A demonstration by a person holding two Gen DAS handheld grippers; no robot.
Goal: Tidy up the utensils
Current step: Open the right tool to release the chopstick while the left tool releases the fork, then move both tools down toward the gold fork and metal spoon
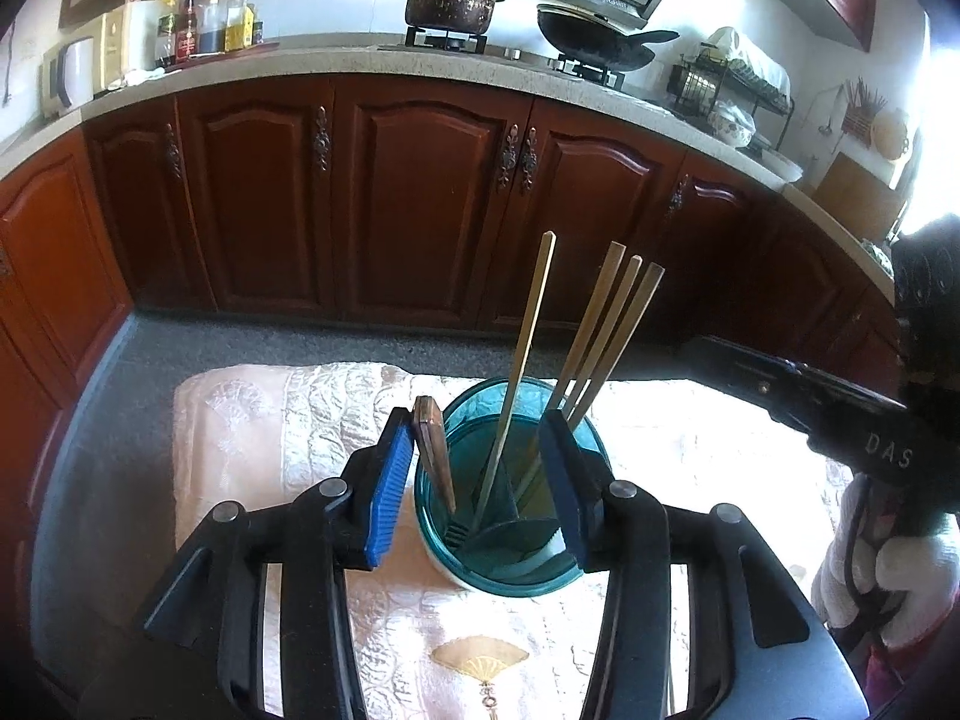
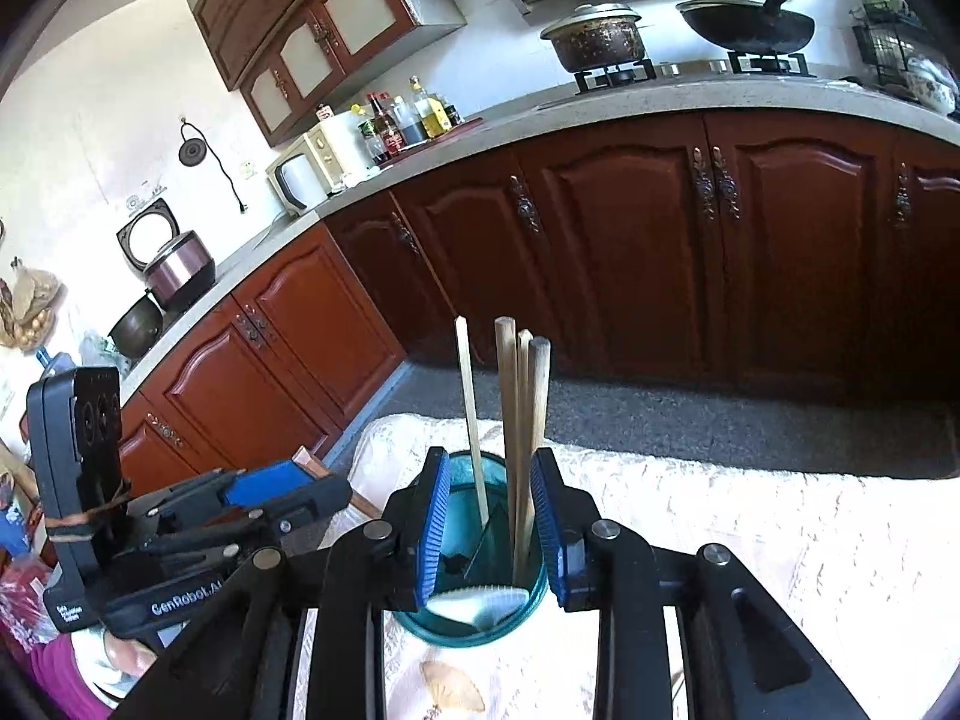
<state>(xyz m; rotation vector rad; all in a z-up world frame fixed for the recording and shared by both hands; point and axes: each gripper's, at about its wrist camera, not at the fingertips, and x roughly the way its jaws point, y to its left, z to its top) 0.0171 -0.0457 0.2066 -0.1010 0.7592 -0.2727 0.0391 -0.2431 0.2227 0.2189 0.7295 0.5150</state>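
Four pale wooden chopsticks [image 1: 591, 336] stand tilted in a round, translucent teal plastic utensil holder [image 1: 501, 492] on the white embroidered cloth [image 1: 252, 420] over the tabletop, near its far edge. A brown wooden-handled fork [image 1: 433, 450] leans in the holder's left rim. The left hand-held gripper [image 1: 477, 483] straddles the holder with jaws apart, the handle loose beside its left pad. The right hand-held gripper [image 2: 489, 525] flanks the holder's rim, jaws parted, pressing on nothing.
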